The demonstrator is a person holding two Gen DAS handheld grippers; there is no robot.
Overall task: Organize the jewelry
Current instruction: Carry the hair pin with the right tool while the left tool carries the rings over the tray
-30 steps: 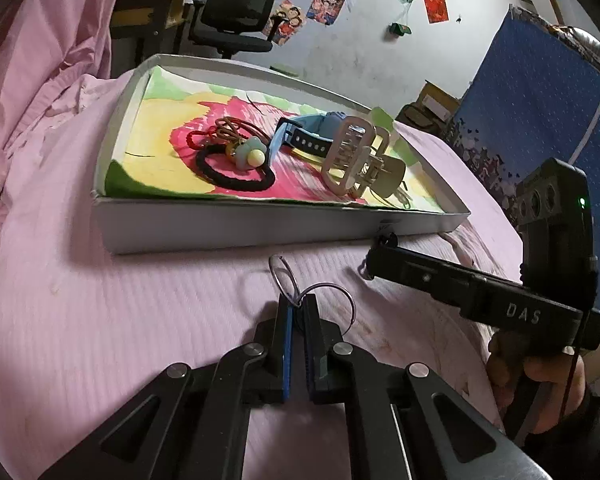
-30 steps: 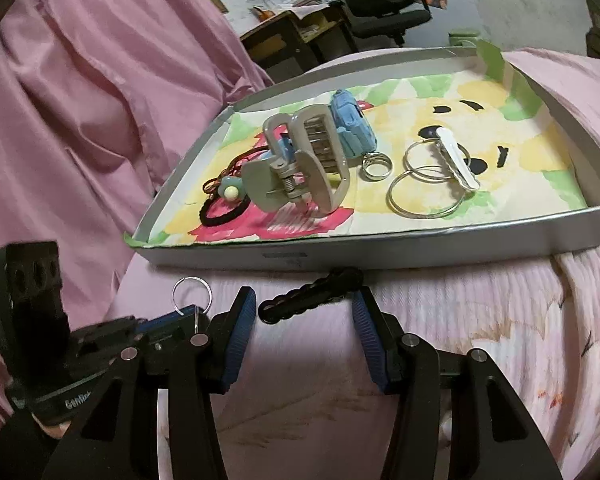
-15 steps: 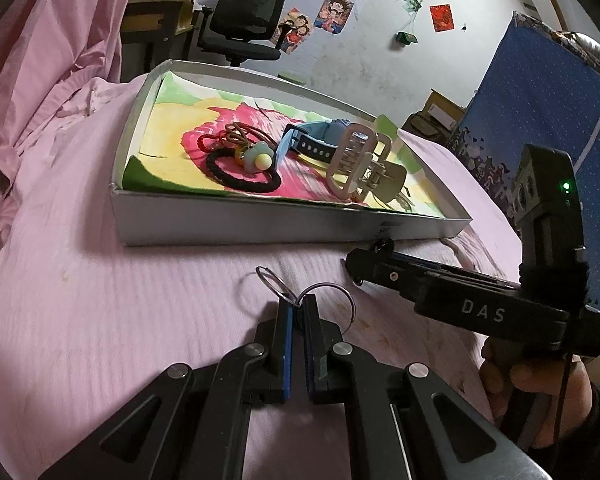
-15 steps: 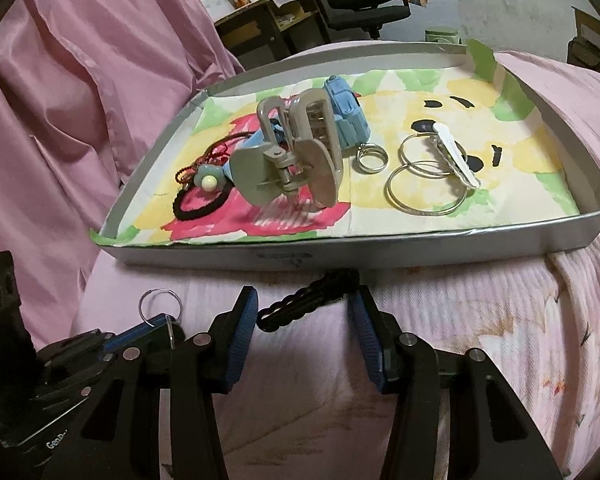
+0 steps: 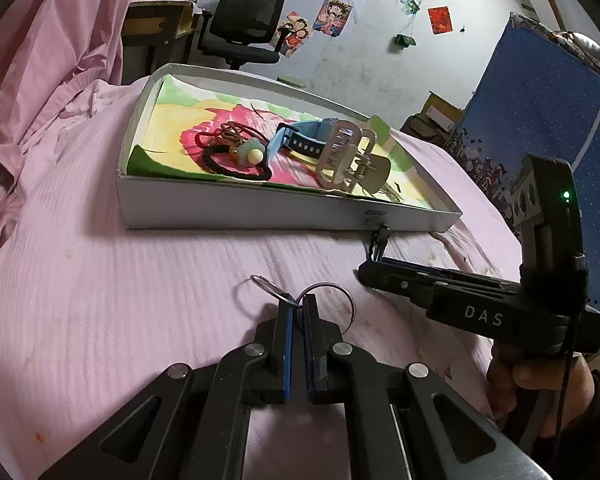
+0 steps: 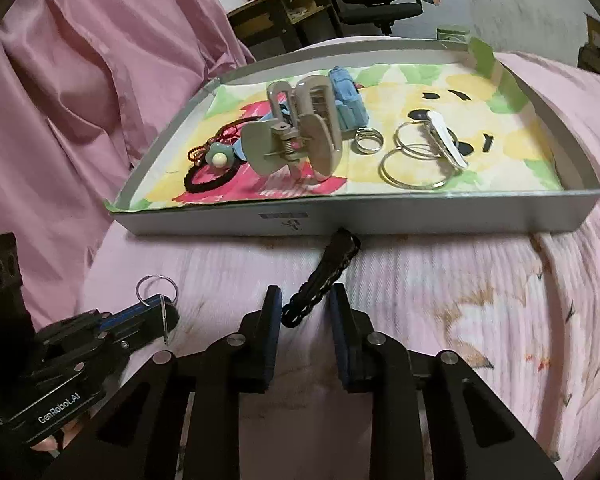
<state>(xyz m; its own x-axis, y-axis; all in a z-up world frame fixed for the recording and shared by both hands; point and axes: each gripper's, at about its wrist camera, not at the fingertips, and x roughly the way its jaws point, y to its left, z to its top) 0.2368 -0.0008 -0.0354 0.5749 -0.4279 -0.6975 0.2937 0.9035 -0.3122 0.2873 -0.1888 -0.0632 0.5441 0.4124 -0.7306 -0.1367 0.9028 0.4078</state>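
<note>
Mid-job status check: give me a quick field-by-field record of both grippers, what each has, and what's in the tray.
left gripper: shut on linked key rings, above the pink bedsheet
right gripper: open, fingers either side of black braided strap, not clamped
strap: lies on sheet, far end at the tray front wall
tray contents: beige claw clip, blue watch, black hair tie with flower, small split ring, large rings with silver clip

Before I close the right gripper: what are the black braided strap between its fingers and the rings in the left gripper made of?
Black braided strap: looks like woven cord or leather, matte, plaited texture; can't tell which. Linked silver rings: apparently thin metal wire, shiny with bright glints, pinched in the left gripper.
</note>
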